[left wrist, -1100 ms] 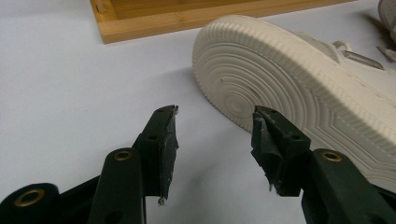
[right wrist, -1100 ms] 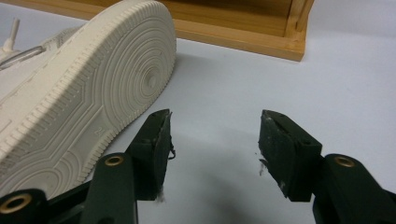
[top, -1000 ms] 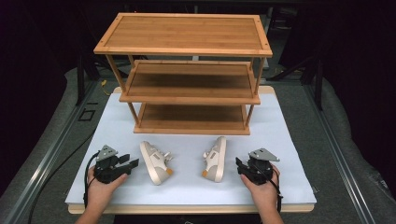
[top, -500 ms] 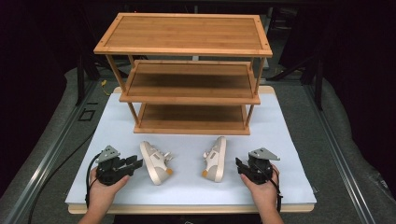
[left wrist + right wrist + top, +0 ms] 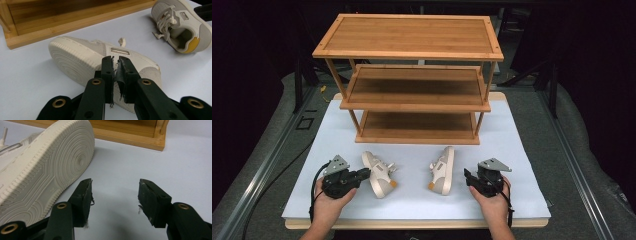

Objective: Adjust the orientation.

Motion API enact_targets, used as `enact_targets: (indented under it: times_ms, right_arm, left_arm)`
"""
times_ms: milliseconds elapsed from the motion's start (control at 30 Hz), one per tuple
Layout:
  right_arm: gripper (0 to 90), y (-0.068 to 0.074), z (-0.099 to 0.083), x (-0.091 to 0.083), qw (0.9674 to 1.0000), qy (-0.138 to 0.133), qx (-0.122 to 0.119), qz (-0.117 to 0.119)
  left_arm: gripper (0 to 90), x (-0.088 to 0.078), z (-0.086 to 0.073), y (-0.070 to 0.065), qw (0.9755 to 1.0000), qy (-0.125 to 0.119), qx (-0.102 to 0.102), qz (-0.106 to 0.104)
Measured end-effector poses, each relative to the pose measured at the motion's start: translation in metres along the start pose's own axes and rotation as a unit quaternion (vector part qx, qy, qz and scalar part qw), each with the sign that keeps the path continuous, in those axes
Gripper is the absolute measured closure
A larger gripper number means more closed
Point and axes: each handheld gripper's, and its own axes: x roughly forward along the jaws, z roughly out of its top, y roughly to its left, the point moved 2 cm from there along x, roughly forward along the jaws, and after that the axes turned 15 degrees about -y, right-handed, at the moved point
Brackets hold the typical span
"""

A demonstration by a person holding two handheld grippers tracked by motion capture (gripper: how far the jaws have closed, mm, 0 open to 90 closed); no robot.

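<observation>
Jaws on the left tool (image 5: 115,65) have just been closing and are now clamping the side of the left shoe (image 5: 378,173), lying sideways on the table (image 5: 517,150) just before the rack (image 5: 417,100); grip looks made, lift is next. Right tool (image 5: 115,195) is sitting apart, empty, beside the right shoe (image 5: 443,170).

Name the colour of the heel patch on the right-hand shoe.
Mustard yellow, on the cream right-hand shoe; clearest in the left gripper view.

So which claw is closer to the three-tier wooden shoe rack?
About equal; both sit at the white mat's near edge. Left claw is before the three-tier wooden shoe rack's left end, right claw before its right end.
</observation>
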Motion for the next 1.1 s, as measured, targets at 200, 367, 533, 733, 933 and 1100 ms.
enact_targets:
  times_ms: [200,367,533,733,933,1100]
  right_arm:
    - [44.4,0.0,0.0,0.0,1.0,0.001,0.004,0.002]
    - [44.4,-0.001,0.0,0.0,1.0,0.001,0.008,0.002]
    - [44.3,-0.002,0.0,-0.001,0.9999,-0.002,0.012,0.003]
    - [44.3,-0.005,0.0,-0.004,0.9999,-0.002,0.017,-0.002]
    - [44.4,-0.006,0.0,-0.005,0.9998,-0.005,0.02,-0.002]
    - [44.4,-0.005,0.0,-0.004,0.9997,-0.008,0.022,0.0]
  left_arm:
    - [87.5,0.003,-0.001,-0.001,1.0,-0.002,0.0,-0.003]
    - [88.8,0.0,-0.002,-0.001,0.9999,0.003,0.014,0.004]
    - [89.6,-0.007,-0.005,0.002,0.9999,0.007,0.009,0.011]
    - [89.6,-0.017,-0.01,0.008,0.9996,0.017,-0.006,0.021]
    - [89.7,-0.026,-0.017,0.011,0.9989,0.028,-0.012,0.036]
    - [89.7,-0.034,-0.027,0.018,0.9982,0.034,-0.025,0.042]
